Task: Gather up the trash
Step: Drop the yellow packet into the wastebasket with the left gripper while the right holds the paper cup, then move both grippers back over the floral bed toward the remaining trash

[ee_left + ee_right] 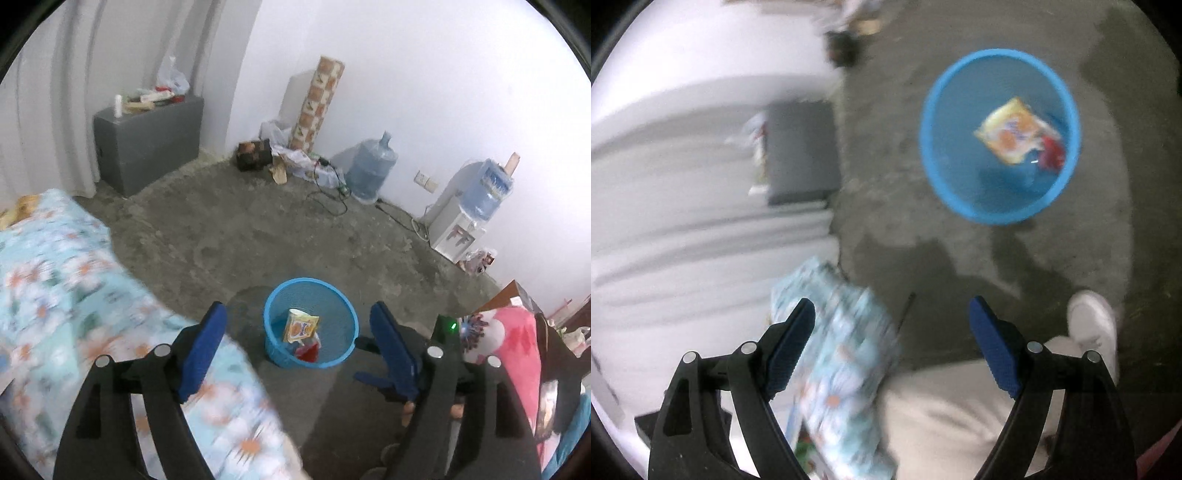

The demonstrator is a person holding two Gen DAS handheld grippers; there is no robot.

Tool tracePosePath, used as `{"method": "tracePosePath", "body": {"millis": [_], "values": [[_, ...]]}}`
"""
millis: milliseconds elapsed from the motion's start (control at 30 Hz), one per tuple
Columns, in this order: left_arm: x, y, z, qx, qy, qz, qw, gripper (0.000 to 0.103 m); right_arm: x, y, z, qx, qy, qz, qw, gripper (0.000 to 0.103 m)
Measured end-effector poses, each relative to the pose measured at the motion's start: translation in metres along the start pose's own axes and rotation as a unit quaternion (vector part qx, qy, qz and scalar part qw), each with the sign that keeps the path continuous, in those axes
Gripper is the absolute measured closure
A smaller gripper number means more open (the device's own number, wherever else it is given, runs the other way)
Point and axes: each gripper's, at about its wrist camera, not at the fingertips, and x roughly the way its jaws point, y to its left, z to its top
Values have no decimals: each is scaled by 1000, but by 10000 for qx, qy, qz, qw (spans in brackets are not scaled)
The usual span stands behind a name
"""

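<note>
Left gripper: jaws stand wide apart with nothing between the blue pads; no earlier view, so only the gap itself can be told
Right gripper: jaws likewise spread wide, pads bare, nothing gripped
Right gripper seen from the left wrist: its blue fingers show low at the right, just behind the left gripper's right pad, with a green light lit on its body
Blue basket: round mesh bin standing upright on the concrete floor, straight ahead between the left gripper's fingers; in the right wrist view it sits toward the upper right, well apart from that gripper
Yellow wrapper: lies inside the basket, leaning against its wall; also seen from above in the right wrist view
Red trash: a red piece at the bottom of the basket, touching the yellow wrapper's lower edge
Floral bedspread: pale blue with orange flowers, blurred, under the left gripper's left finger; the basket stands just beside the bed's corner
Person: light trouser leg and white shoe below the right gripper, near the basket
Grey cabinet: against the curtain at the far left edge of the floor, clutter on top
Water bottle: on the floor by the far wall
Water dispenser: by the wall, far right
</note>
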Motion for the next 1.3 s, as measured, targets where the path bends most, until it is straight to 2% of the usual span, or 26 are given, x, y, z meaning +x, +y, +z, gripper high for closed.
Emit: {"method": "tracePosePath", "body": {"millis": [100,167,233,333,433,500,567,600,633,667,700,800,833,867,933,1033,1100,1200,1300], "values": [[-41,14,-17,-38,-107,204,9997,23,2,37,-29,-621,149,7,9980,22],[-78,27,-30,-83,-243,343,9991,21,3,70,-56,-1227,297,-40,9920,22],[-110,39,-41,-108,-449,528,9975,19,5,97,-82,-1773,339,-190,9834,18],[-155,60,-62,-198,-781,815,9934,16,8,134,-119,-2553,270,-722,9638,15],[-189,80,-86,-319,-918,984,9904,15,14,154,-152,-3049,187,-1170,9450,10],[-211,94,-103,-342,-1067,1161,9869,15,18,164,-172,-3322,24,-1614,9293,8],[-227,103,-119,-434,-1155,1399,9824,15,17,172,-192,-3580,-368,-2185,9071,8],[-232,107,-126,-487,-1189,1430,9813,15,14,177,-200,-3696,-496,-2328,8982,8],[-241,113,-135,-603,-1228,1421,9804,15,12,181,-214,-3957,-756,-2598,8776,8],[-247,119,-144,-733,-1254,1419,9792,14,15,184,-222,-4107,-908,-2756,8644,8],[-252,123,-149,-819,-1282,1411,9782,14,14,187,-234,-4357,-1142,-2960,8423,8],[-271,134,-172,-1030,-1425,1350,9751,14,15,197,-257,-4815,-1361,-3035,8109,8],[-277,136,-178,-1041,-1512,1343,9738,14,14,200,-264,-4960,-1326,-2949,8059,8],[-284,137,-183,-1032,-1611,1350,9722,14,17,203,-269,-5054,-1288,-2864,8037,8],[-294,140,-190,-1005,-1761,1420,9689,14,19,209,-280,-5214,-1108,-2469,8092,8],[-306,149,-194,-931,-1947,1565,9638,14,23,218,-289,-5236,-723,-1680,8321,8],[-313,156,-195,-970,-2040,1627,9605,14,30,224,-294,-5245,-577,-1432,8373,8],[-332,176,-190,-1128,-2253,1683,9530,14,49,235,-297,-5245,-206,-1331,8407,8],[-353,202,-172,-1161,-2383,1829,9467,14,66,245,-291,-5003,308,-1127,8579,8]]}}
